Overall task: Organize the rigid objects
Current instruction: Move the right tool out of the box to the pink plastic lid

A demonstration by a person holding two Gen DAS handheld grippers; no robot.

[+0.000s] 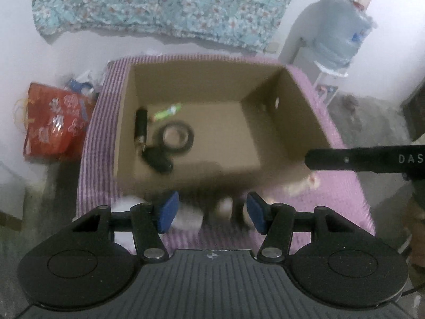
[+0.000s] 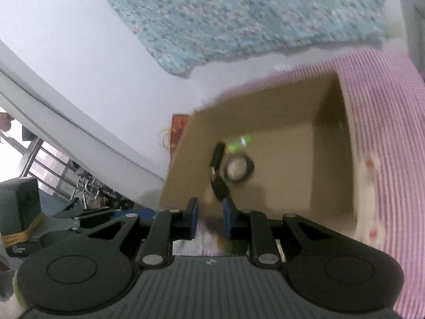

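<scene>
Seemingly, a pick-up is being prepared in the left wrist view. The left gripper [image 1: 211, 210] is held with its jaws wide apart and nothing between the blue pads [image 1: 168, 212]; blurred white and dark objects [image 1: 191, 216] lie just beyond them on the purple striped cloth [image 1: 342, 199], too smeared to be named. Past these, the cardboard box [image 1: 292, 111] already holds a black tape roll [image 1: 175, 136], a green marker [image 1: 167, 111], a black cylinder [image 1: 141, 127] and a dark object [image 1: 158, 159], all gathered toward its left wall. One finger of the right gripper [image 1: 366, 159] is seen above the box's near right corner. For a sound grasp, the pads are best lowered squarely astride one item, not two.

From the right wrist view, the right gripper [image 2: 211, 218] is seen with its jaws narrowed to a small gap; something blurred and brownish shows between the pads [image 2: 229, 216], but whether it is gripped cannot be told. The box [image 2: 332, 143] lies ahead, so any release is best made well inside its rim, on the bare floor to the right of the tape roll [image 2: 239, 168].
</scene>
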